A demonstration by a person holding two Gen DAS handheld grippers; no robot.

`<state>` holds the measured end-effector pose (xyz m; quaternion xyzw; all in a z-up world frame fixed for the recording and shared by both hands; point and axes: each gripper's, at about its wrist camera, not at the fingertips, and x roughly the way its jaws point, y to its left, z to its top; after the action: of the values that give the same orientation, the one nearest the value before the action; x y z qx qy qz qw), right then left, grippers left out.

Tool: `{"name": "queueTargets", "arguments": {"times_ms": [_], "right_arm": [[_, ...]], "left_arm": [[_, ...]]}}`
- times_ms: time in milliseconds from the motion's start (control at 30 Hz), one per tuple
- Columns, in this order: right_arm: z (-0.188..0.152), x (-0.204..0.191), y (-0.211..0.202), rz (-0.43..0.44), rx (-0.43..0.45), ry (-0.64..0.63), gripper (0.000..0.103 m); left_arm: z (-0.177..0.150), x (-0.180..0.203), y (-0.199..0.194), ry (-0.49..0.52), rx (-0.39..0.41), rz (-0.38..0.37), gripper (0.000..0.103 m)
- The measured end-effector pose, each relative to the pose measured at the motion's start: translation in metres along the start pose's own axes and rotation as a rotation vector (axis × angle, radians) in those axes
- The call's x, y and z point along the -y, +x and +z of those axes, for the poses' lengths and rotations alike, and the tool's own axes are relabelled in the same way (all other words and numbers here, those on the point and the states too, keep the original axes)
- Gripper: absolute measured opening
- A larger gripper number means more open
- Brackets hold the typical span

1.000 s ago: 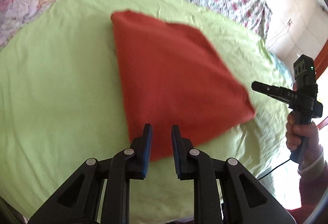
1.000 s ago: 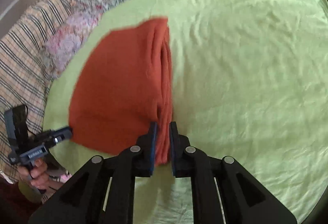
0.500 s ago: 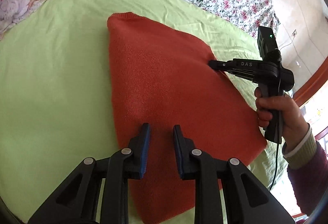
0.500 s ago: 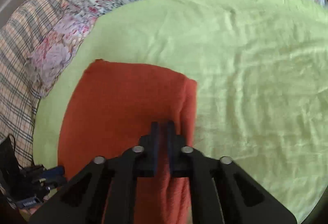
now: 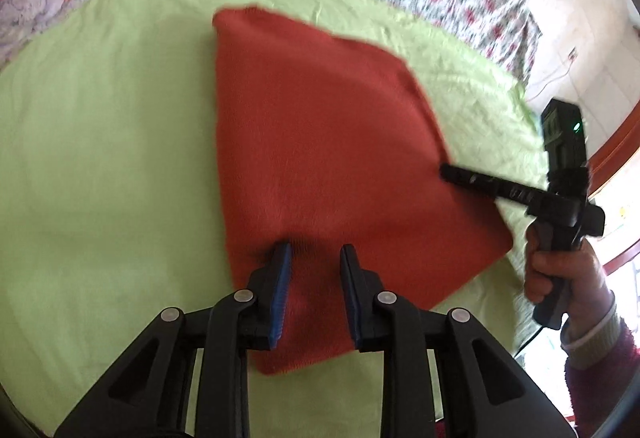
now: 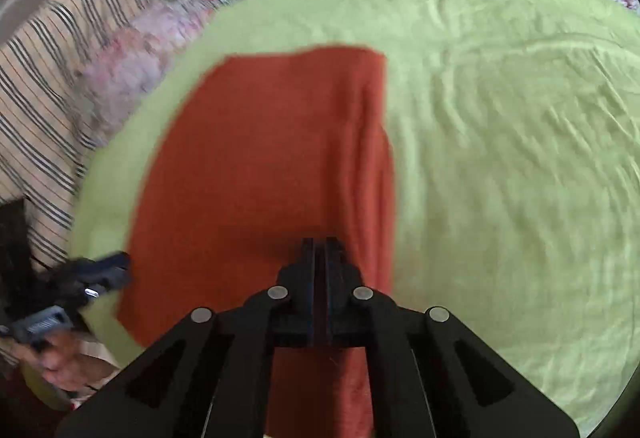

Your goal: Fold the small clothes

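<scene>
We judge the folding nearly done: the red sweater [image 5: 320,173] lies as a flat, layered square in the middle of the green sheet [image 5: 100,157]. Our left gripper [image 5: 315,258] hangs over its near edge, jaws slightly apart and holding nothing. Our right gripper [image 6: 319,250], jaws pressed together and empty, rests its tips at the sweater's stacked right edge, perhaps for smoothing.
</scene>
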<state>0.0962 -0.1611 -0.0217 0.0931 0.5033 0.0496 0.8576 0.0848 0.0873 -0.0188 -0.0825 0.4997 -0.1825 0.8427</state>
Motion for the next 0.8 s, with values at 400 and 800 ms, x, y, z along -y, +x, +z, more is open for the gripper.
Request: {"name": "queueTargets", "arguments": {"times_ms": [400,800], "right_arm": [[-0.037,-0.006,-0.07,0.118,0.078,0.095,0.005],[-0.11,-0.035,-0.105,0.113,0.038,0.038,0.032]], "left_arm": [[-0.041,0.016,-0.034,0.001,-0.002,0.082,0.03],[-0.085,0.026,-0.065,0.021,-0.016,0.232,0.068]]}}
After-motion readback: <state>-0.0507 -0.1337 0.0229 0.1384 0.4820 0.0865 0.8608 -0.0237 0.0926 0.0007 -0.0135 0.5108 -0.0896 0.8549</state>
